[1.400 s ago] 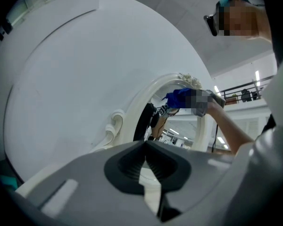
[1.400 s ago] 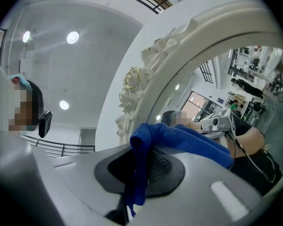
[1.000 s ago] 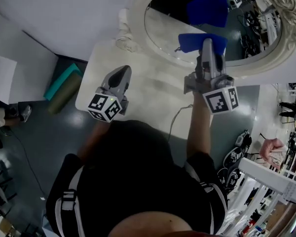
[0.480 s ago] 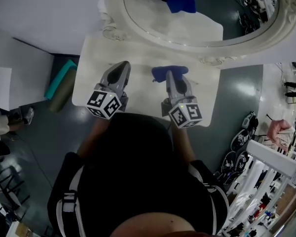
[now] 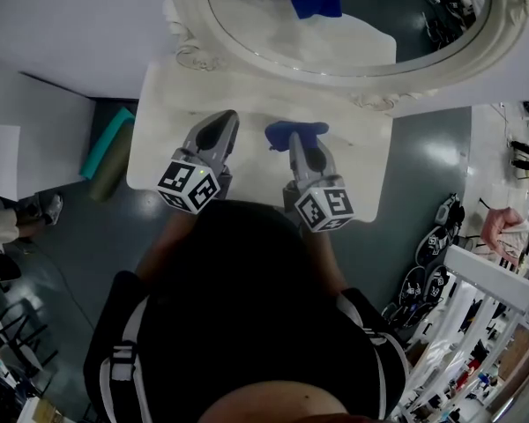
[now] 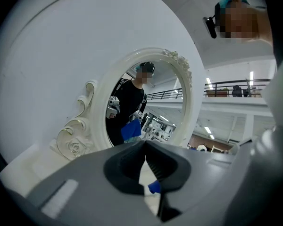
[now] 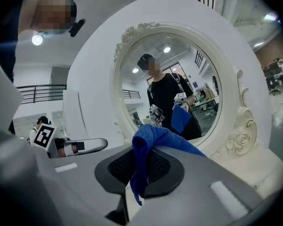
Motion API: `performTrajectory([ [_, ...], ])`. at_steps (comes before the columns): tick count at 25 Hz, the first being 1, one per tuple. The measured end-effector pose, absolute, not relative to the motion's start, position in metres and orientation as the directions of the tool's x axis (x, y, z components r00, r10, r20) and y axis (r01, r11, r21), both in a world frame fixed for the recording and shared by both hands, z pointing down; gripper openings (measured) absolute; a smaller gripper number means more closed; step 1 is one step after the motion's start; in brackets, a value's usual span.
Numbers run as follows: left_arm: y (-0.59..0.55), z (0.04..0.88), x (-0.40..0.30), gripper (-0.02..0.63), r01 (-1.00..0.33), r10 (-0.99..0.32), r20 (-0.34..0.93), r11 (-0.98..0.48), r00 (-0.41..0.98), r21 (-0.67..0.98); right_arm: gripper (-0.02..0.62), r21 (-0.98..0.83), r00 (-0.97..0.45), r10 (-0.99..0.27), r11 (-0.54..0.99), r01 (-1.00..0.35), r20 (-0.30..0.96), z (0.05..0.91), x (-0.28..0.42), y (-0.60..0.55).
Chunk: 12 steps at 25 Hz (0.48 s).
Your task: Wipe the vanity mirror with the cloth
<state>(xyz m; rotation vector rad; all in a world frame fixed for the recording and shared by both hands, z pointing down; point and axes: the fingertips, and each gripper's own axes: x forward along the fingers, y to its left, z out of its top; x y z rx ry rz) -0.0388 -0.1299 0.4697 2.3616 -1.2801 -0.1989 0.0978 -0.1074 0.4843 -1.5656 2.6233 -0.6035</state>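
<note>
Right tongs [image 5: 298, 137]: clenched on the cloth [image 7: 148, 142]; I hold them low over the table [image 5: 172, 113], nose toward the mirror [image 5: 273, 29].
Cloth: blue, bunched at my jaw tips, one fold pinched between the pads and hanging down behind them. It sits over the tabletop, apart from the glass.
Left tongs [image 5: 222, 122]: jaws pressed together with nothing between them, just beside the right pair and also facing the mirror.
Mirror: oval, in a white carved frame, standing at the table's far edge against the wall. In the glass I see myself, the tongs and the blue cloth.
Table: small and white, with grey floor around it.
</note>
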Motion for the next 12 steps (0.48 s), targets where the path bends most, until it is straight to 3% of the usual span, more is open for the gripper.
performTrajectory([
  [12,-0.1334,0.4627,-0.0352,0.009,-0.754,-0.822,0.074,-0.477,0.564,0.452,0.025,-0.322,-0.504,-0.845,0.434,-0.842,0.178,0.4796,0.0958,-0.1101],
])
